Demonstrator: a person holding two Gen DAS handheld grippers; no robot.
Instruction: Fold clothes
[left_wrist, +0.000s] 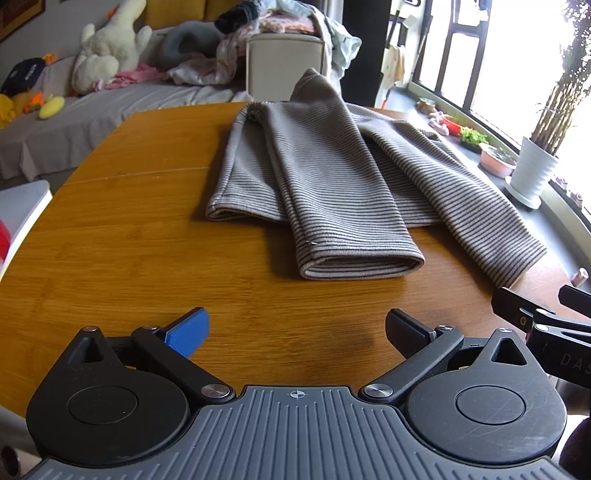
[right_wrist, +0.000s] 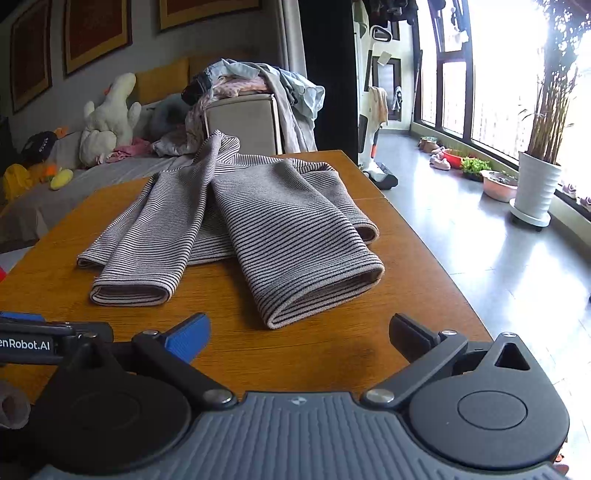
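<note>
A wooden table carries only a folded striped garment.

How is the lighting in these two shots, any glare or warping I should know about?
Left wrist view: the window is blown out white, the striped garment is evenly lit, and the wooden table edge bows from fisheye. Right wrist view: the window flares harder, glare streaks the floor, and the garment stays sharp.
</note>
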